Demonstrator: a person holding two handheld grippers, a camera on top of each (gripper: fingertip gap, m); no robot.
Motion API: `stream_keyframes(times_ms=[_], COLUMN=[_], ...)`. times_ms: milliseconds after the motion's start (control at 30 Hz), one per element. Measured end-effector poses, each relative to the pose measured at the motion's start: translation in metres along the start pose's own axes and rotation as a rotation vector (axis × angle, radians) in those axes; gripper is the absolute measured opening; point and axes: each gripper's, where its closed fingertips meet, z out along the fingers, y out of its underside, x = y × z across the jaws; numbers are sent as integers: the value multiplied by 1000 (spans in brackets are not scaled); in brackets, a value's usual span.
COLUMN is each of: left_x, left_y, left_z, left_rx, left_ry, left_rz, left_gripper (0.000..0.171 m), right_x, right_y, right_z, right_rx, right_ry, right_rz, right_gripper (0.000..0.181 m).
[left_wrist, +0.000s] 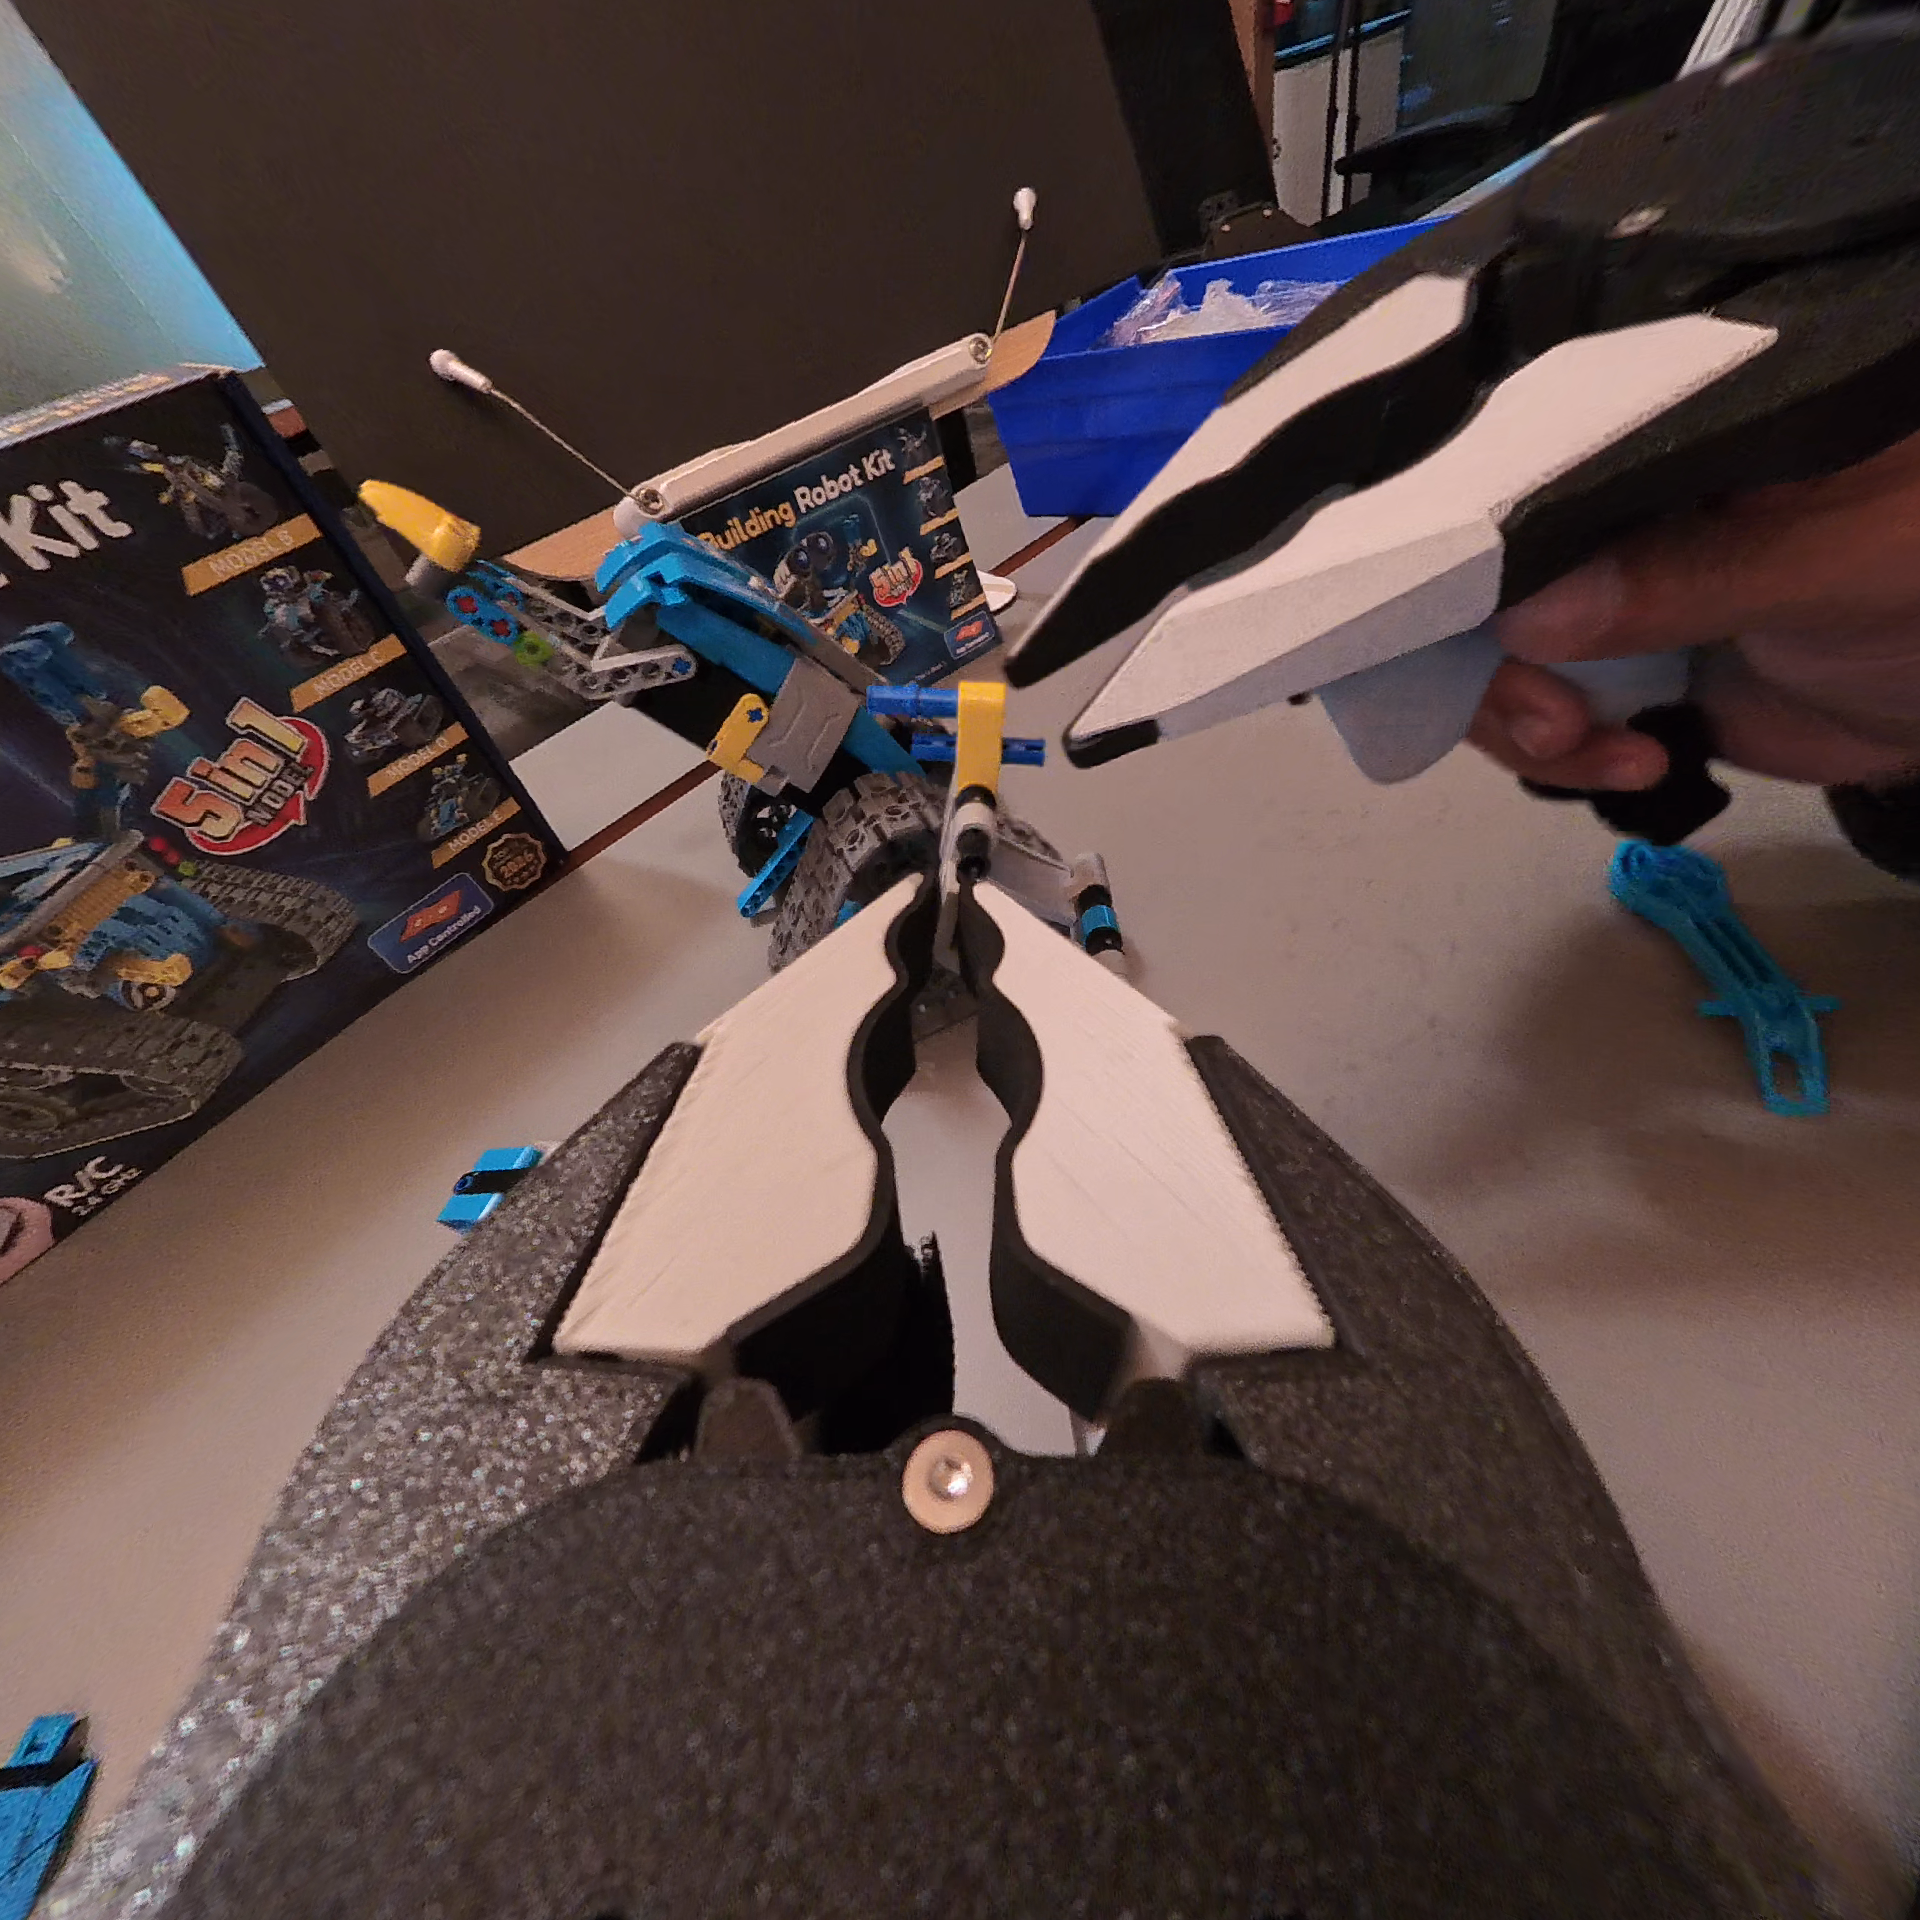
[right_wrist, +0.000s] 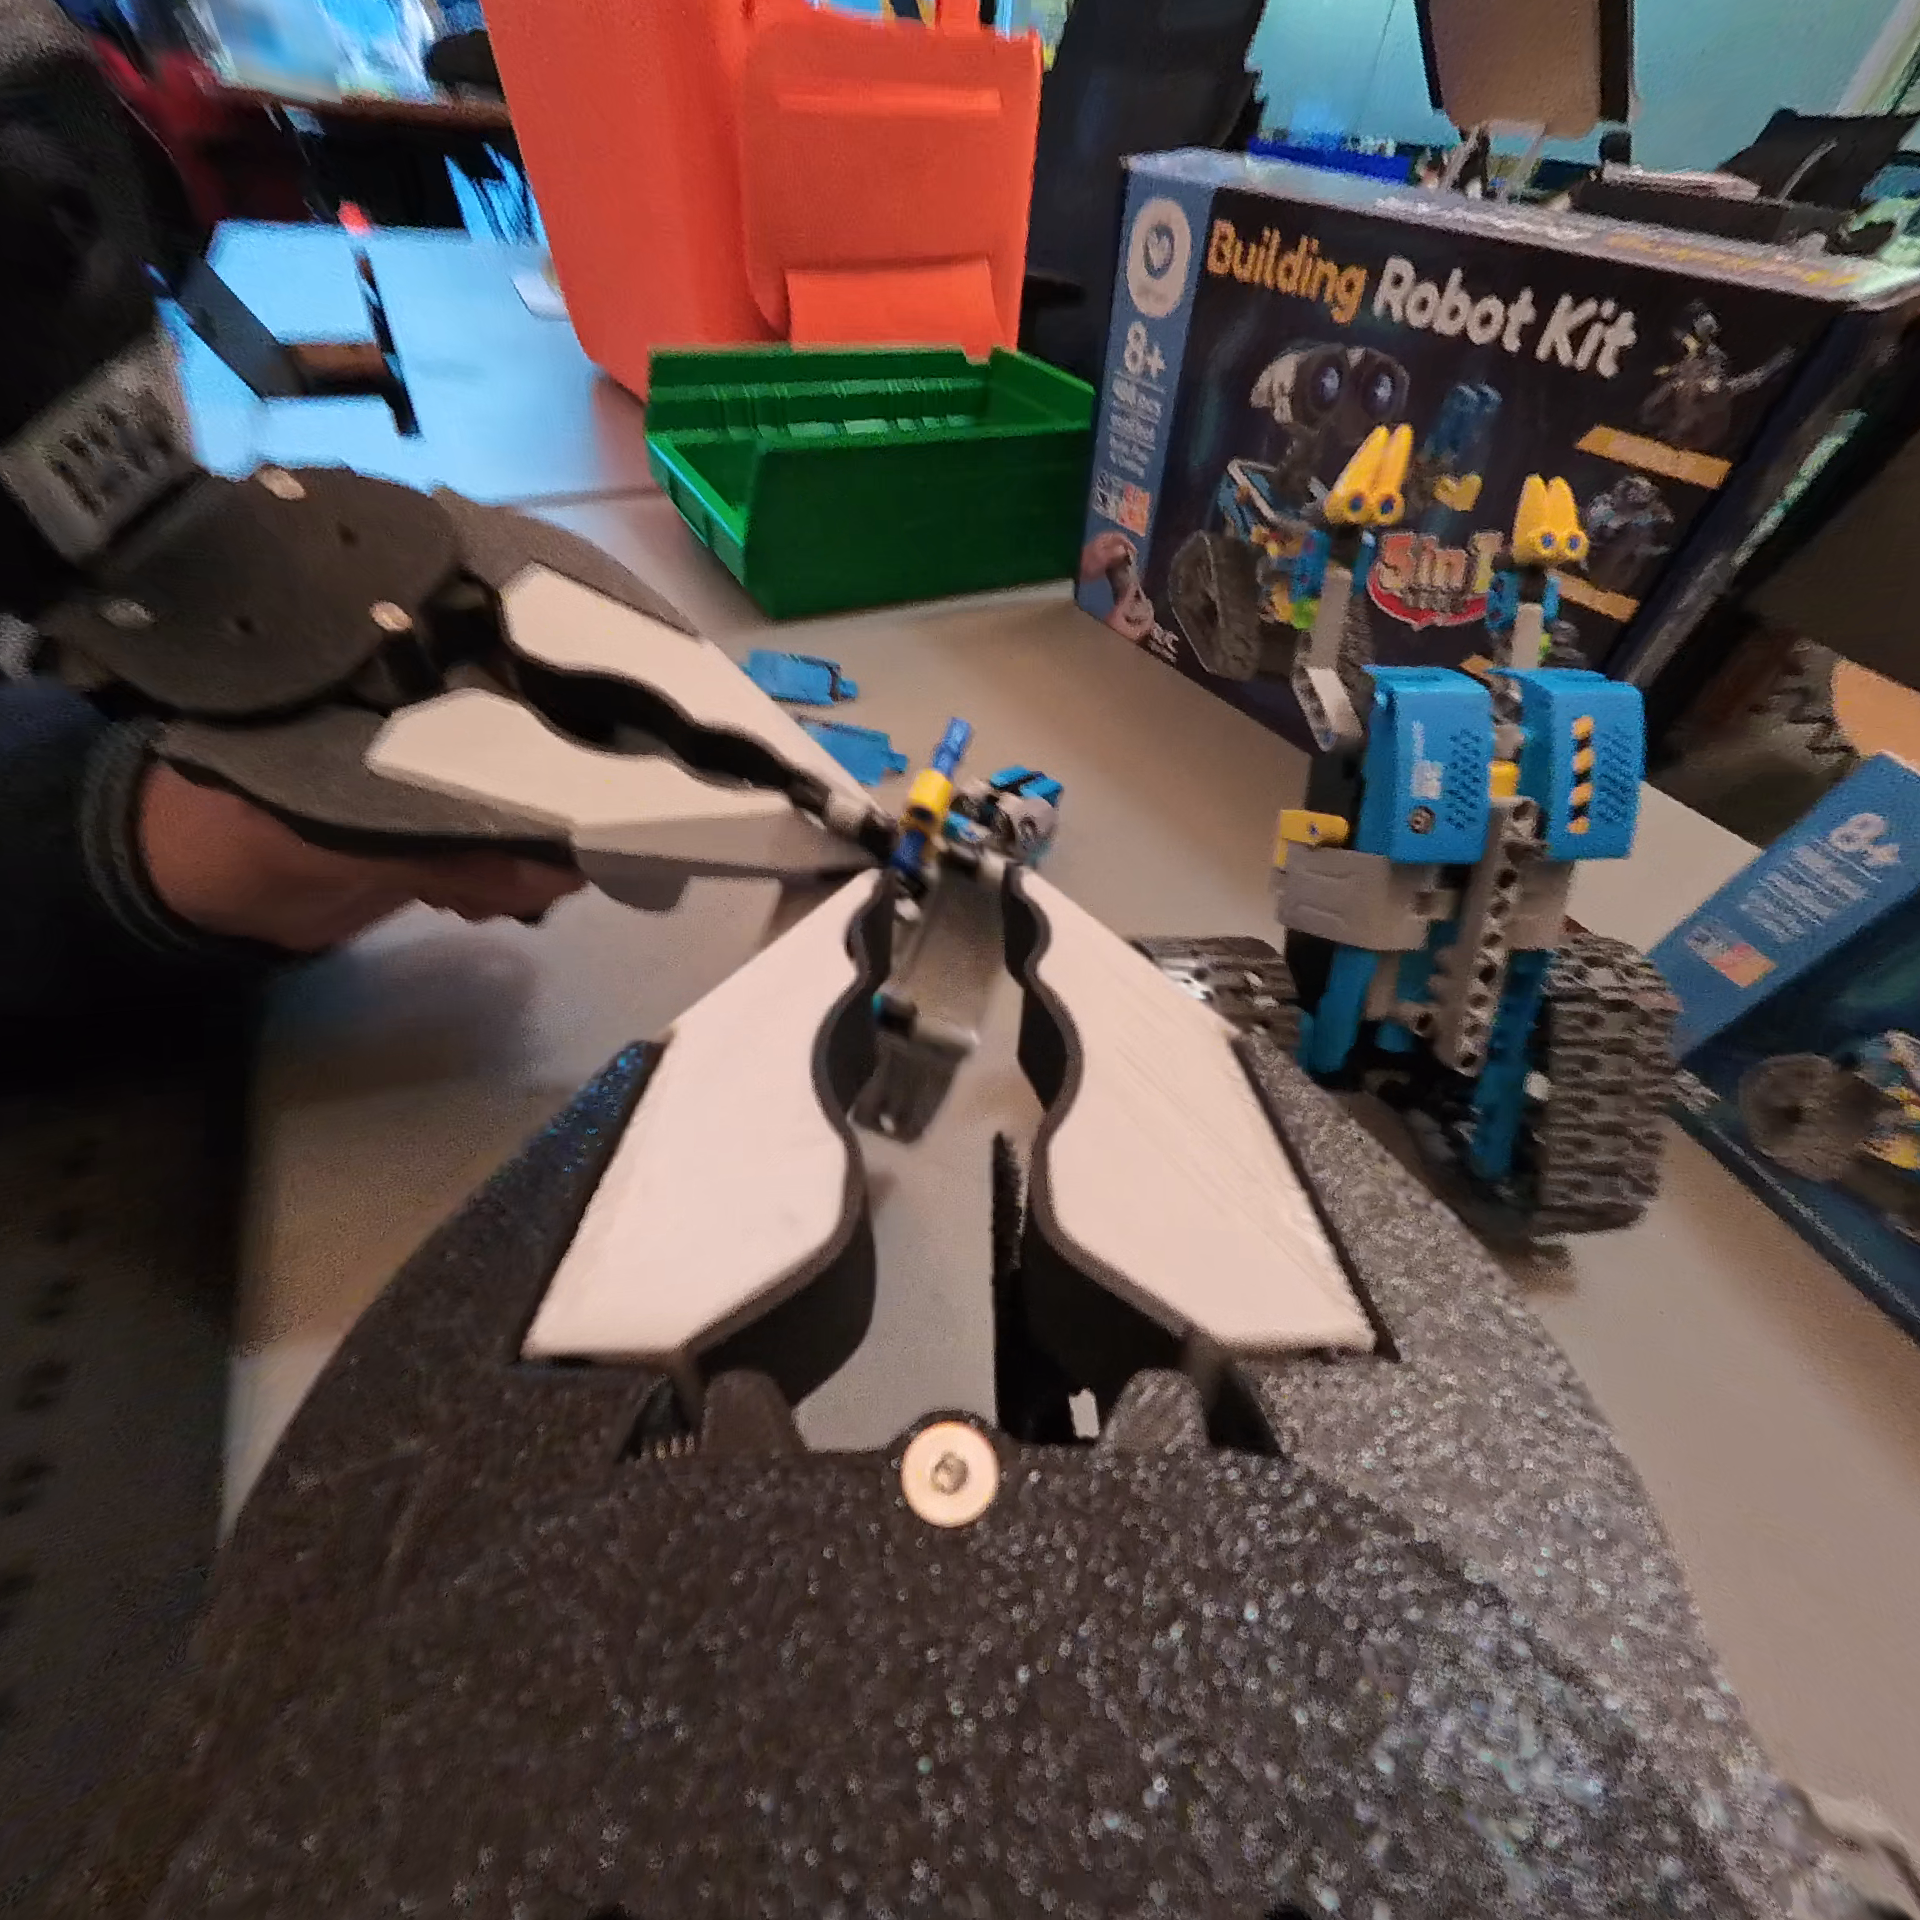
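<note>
My left gripper (left_wrist: 945, 894) is shut on a small brick assembly (left_wrist: 979, 727): a pale beam topped by a yellow connector with blue pins. It is held above the table, in front of a blue and grey tracked robot model (left_wrist: 800, 717). My right gripper (right_wrist: 945, 873) is slightly open. Its tips are right by the assembly's yellow connector (right_wrist: 923, 805), with a grey part of the assembly showing through the gap. In the left wrist view the right gripper (left_wrist: 1049, 707) comes in from the upper right, close to a blue pin. The robot model (right_wrist: 1455, 883) stands to the right.
The kit box (left_wrist: 208, 779) stands at the left and also shows in the right wrist view (right_wrist: 1455, 416). A booklet on a stand (left_wrist: 862, 540) and a blue bin (left_wrist: 1122, 416) are behind. A cyan tool (left_wrist: 1745, 987) and loose blue pieces (right_wrist: 800, 675) lie on the table. A green bin (right_wrist: 862, 488) and an orange bag (right_wrist: 790, 177) stand behind them. Both grippers' tips are close together, under 4 cm apart.
</note>
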Motion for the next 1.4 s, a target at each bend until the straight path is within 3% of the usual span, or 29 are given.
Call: stream_keyframes(times_ms=[200,367,400,500,600,700,800,867,967,1033,1233,1300,1367,1400], left_x=[-2,6,9,11,15,19,24,25,28,31,23,21,17,15], left_y=[3,3,3,1,-1,-2,2,4,16,15,-3,-8,-9,-8], left_z=[0,2,2,1,2,3,4,5,10,9,3,1,2,3], left_rx=[-54,-81,-81,-70,-34,-25,-25,-46,-146,-163,-100,-42,-14,-14], left_ry=[-160,-229,-229,-251,-251,-233,-188,-181,-222,-254,-330,-313,-250,-214], left_rz=[346,586,611,673,657,635,616,649,866,953,958,820,571,462], left_gripper=[2,2,2,2,4,16,8,3,1,1,1,1,4,17], right_x=[-3,-9,-9,-8,-13,-17,-18,-13,-9,-10,-11,-9,-6,-4], right_y=[-3,0,0,1,-4,-5,-3,2,17,16,-3,-7,-7,-8], right_z=[0,2,2,-1,-4,-5,-5,-4,3,4,-3,-5,-5,-6], right_rx=[49,28,22,10,40,51,38,8,-106,-107,63,106,117,119], right_ry=[-92,-111,-106,-120,-219,-278,-309,-263,-93,-75,-254,-318,-300,-282], right_rz=[167,155,154,154,297,357,401,375,120,89,403,521,540,527], right_gripper=[24,15,6,3,2,2,2,2,2,2,2,2,2,2])
